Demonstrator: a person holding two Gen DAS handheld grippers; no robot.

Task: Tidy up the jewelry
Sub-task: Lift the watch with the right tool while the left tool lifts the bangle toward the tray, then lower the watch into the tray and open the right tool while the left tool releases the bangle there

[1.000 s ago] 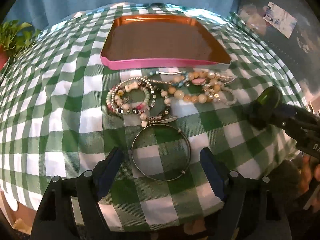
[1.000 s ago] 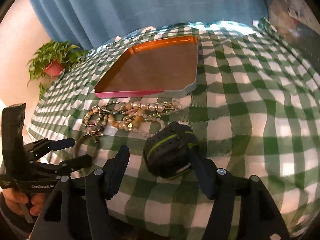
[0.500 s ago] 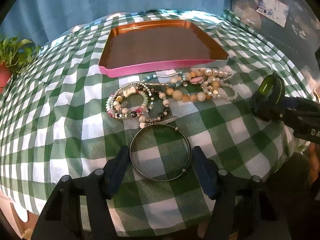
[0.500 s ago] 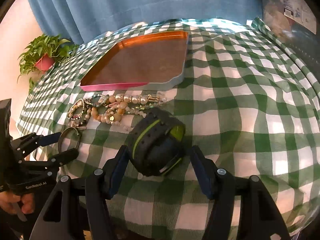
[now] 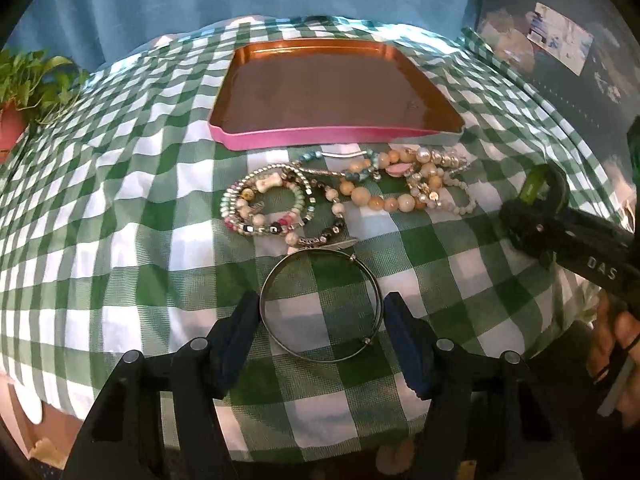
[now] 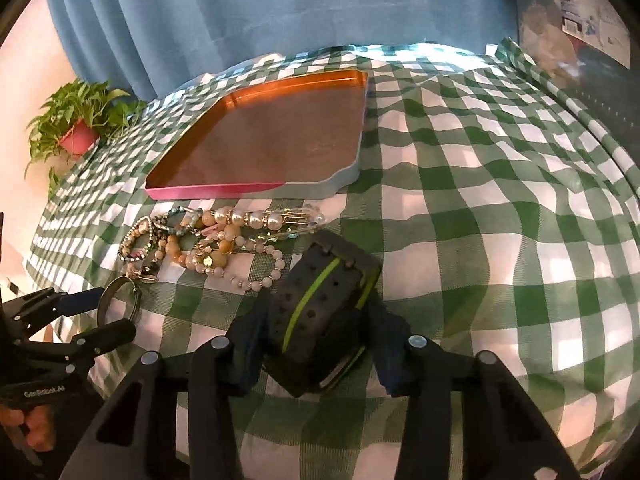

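Note:
A thin metal bangle [image 5: 367, 342] lies flat on the green checked cloth. My left gripper [image 5: 322, 312] is shut on it, a pad pressing each side. A black watch with a green stripe [image 6: 320, 300] sits between the fingers of my right gripper [image 6: 318, 324]. Those jaws are closing, and both pads are against the strap. In the left wrist view the same watch [image 5: 536, 200] shows at the right. A heap of bead bracelets [image 5: 360, 196] lies just beyond the bangle. Behind the heap is a copper tray with a pink rim [image 5: 332, 136], with nothing in it.
A potted plant [image 6: 78, 136] stands at the table's far left, and a blue curtain [image 6: 280, 8] hangs behind. The cloth drops off at the near table edge [image 5: 320, 444] below both grippers. A person's hand [image 5: 616, 344] holds the right gripper's handle.
The left jaws narrowed until their pads met the bangle. The right jaws drew in around the watch, which has tipped up and sits closer between the fingers.

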